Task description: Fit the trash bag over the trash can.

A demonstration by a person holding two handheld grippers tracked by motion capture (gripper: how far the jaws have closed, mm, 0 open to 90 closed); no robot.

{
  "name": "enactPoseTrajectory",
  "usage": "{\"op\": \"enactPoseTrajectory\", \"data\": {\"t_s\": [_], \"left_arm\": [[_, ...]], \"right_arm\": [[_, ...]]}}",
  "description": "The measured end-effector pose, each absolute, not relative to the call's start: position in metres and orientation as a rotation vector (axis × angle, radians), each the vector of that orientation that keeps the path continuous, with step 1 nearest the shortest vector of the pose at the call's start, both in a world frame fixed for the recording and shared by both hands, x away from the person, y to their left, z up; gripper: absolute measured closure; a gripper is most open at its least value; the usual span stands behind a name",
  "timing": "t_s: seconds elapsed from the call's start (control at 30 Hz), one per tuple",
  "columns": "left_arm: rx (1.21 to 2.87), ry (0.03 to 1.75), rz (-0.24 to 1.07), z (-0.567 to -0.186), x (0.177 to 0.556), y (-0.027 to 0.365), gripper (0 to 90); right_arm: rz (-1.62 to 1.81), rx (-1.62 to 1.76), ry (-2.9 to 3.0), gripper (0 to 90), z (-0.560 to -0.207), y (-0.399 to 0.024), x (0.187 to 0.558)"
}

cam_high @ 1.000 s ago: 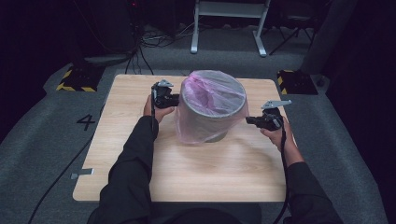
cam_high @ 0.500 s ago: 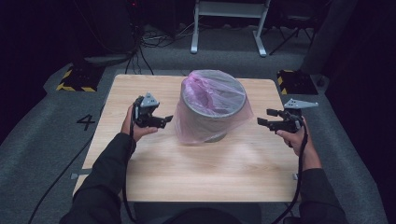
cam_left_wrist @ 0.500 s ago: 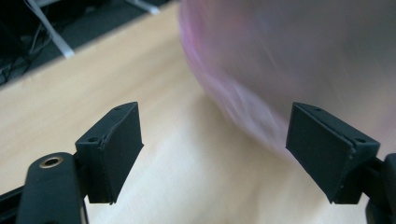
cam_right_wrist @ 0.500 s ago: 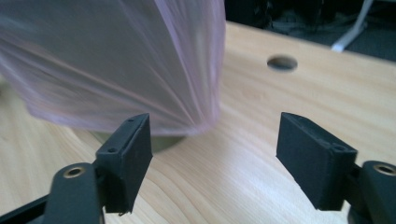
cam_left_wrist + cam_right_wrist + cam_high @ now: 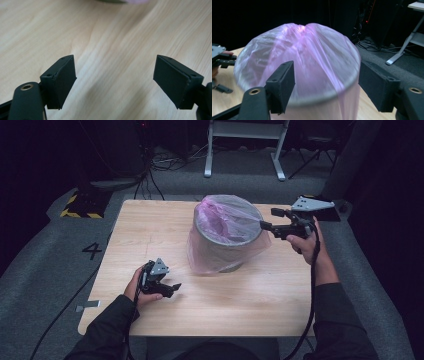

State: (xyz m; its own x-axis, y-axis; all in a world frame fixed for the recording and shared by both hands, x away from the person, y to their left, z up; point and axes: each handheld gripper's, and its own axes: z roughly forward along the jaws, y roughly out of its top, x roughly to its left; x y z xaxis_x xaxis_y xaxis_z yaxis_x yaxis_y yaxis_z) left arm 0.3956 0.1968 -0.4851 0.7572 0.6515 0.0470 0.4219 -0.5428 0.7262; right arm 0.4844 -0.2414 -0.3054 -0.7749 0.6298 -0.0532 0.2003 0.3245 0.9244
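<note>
Pink film bag (image 5: 227,222) lines the grey bin (image 5: 225,251) at the desk (image 5: 150,227) centre, its skirt draped outside. The film looks light, soft and slippery; pinch gathered material at the rim. Right tool (image 5: 266,219) hovers open beside the right rim. Left tool (image 5: 172,289) rests open near-left, empty.

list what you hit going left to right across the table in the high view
left gripper → grey bin lined with a pink bag → right gripper
</note>
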Motion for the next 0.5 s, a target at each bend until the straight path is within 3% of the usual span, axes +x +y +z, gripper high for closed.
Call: {"op": "enactPoseTrajectory", "data": {"t_s": [0.17, 0.3, 0.5], "left_arm": [[2.228, 0.799, 0.392, -0.489, 0.392, 0.198, 18.1], [2.244, 0.791, 0.365, -0.496, 0.389, 0.196, 18.3], [2.253, 0.773, 0.332, -0.502, 0.389, 0.194, 17.7]], "right_arm": [[1.388, 0.690, 2.226, 30.6, -0.300, -0.221, 0.491], [1.329, 0.645, 2.291, 47.0, -0.297, -0.193, 0.503], [1.247, 0.639, 2.372, 54.4, -0.300, -0.168, 0.516]]}}
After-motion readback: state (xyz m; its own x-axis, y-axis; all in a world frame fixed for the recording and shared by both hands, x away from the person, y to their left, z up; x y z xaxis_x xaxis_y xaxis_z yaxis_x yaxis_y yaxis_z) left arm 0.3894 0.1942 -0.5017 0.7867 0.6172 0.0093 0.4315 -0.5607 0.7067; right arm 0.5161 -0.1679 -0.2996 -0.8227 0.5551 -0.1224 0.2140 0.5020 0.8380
